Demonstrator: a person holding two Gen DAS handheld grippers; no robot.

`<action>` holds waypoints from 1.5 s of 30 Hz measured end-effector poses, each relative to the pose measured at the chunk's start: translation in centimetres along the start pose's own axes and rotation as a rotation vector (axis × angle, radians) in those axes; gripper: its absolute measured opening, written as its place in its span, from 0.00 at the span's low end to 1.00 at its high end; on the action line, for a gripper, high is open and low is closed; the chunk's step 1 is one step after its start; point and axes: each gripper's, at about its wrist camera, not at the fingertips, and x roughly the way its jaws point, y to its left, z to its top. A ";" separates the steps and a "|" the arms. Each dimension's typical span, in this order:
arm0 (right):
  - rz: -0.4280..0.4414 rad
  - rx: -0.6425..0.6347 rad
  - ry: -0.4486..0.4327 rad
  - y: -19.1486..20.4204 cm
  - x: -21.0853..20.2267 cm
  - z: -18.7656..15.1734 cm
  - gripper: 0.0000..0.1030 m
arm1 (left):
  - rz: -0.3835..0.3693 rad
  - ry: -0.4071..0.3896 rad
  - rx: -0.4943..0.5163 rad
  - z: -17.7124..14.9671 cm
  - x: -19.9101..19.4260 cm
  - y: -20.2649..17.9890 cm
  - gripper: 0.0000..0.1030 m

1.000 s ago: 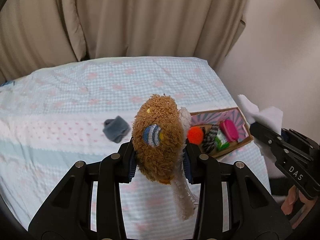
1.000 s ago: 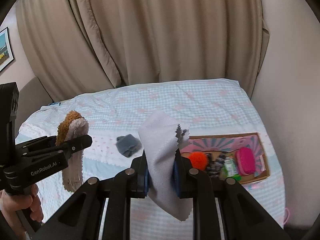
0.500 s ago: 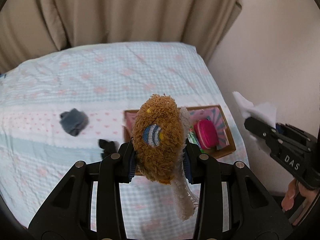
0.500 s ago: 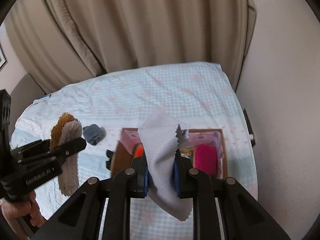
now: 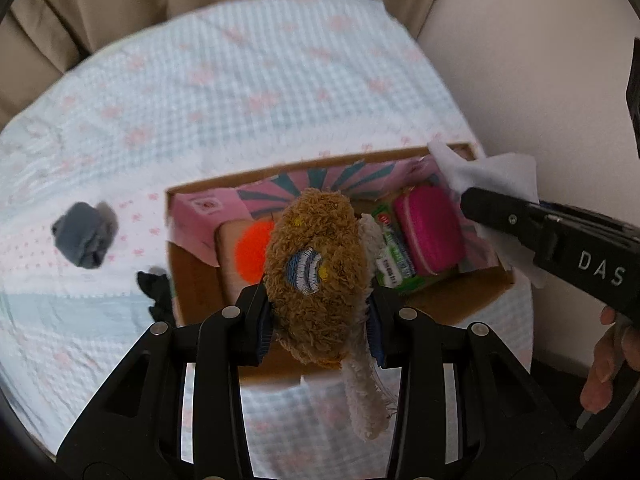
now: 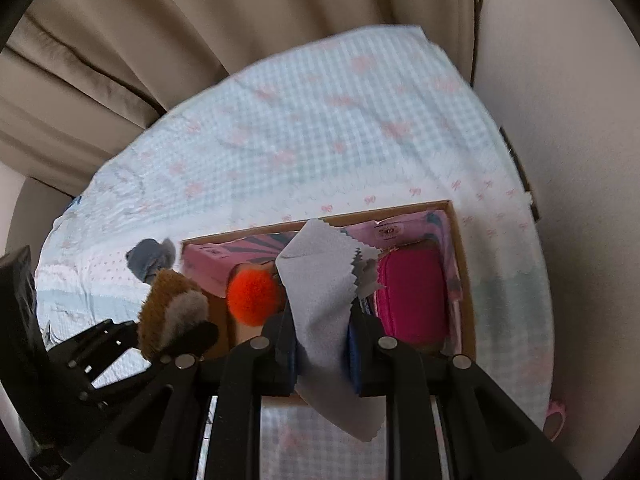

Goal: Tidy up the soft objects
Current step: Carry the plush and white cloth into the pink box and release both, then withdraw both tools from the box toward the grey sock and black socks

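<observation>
Left wrist view: our left gripper (image 5: 320, 316) clamps a brown plush toy (image 5: 316, 276) at frame centre; our right gripper (image 6: 322, 354) pinches a grey cloth (image 6: 324, 304) over the box (image 6: 460, 280).

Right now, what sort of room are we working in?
Probably a bedroom: a bed-like surface under a checked sheet with pink bows, beige curtains behind it, and a plain wall alongside.

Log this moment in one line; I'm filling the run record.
left gripper: shut on brown plush | right gripper: shut on grey cloth | both over cardboard box | grey bundle on bed
</observation>
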 end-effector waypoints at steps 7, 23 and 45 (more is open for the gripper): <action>0.018 0.048 0.115 -1.3 5.5 1.2 0.17 | 0.005 0.103 0.009 1.3 5.4 0.5 0.33; 0.072 0.085 0.159 -1.5 8.3 2.6 1.00 | 0.092 0.156 0.083 1.4 6.9 1.1 1.00; 0.049 0.018 0.001 2.5 -2.4 1.1 1.00 | 0.092 -0.020 0.053 -0.6 -5.3 2.4 1.00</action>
